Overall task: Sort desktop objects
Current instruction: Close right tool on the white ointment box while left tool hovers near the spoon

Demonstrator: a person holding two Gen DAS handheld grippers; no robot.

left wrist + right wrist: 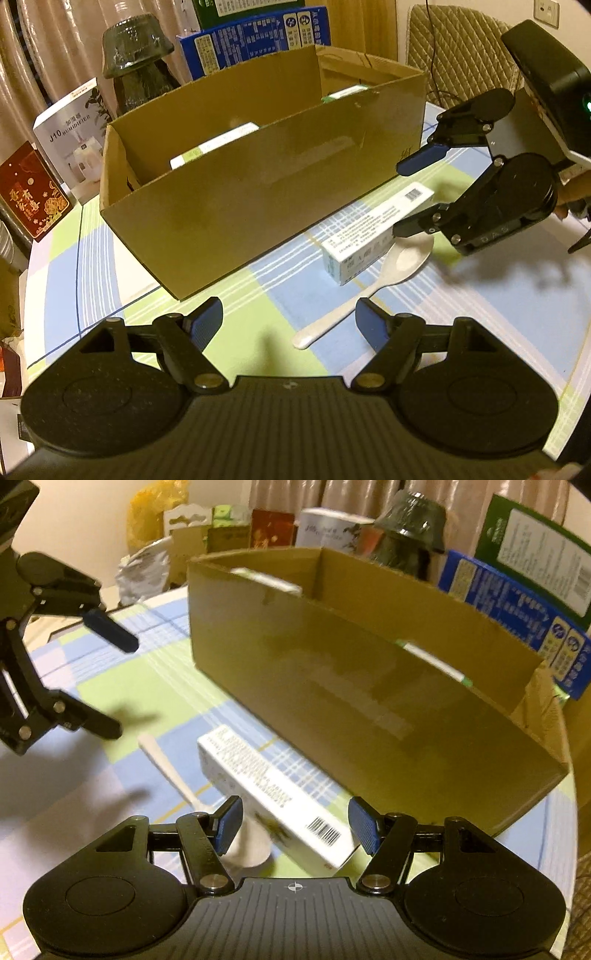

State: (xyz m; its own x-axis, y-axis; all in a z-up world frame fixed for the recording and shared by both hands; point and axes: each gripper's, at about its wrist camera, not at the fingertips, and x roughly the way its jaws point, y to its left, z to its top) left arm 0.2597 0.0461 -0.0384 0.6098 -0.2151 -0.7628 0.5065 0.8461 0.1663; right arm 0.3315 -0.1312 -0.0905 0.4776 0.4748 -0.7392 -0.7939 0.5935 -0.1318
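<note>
A white medicine box [373, 230] lies on the checked tablecloth in front of the open cardboard box [258, 192]. A white plastic spoon [365, 291] lies beside it, its bowl against the box's side. My right gripper [400, 201] is open, its jaws on either side of the medicine box's barcode end [295, 812], not closed on it. In the right wrist view the spoon [207, 801] lies left of the medicine box. My left gripper [288, 325] is open and empty, just left of the spoon's handle tip. Two white-and-green packs [214, 144] stand inside the cardboard box [369, 686].
Behind the cardboard box stand a dark glass bottle [140, 70], a blue box [258, 40], a white humidifier box [74, 136] and a red box [33, 195]. A padded chair back [461, 55] is at far right. The table edge [569, 387] curves at right.
</note>
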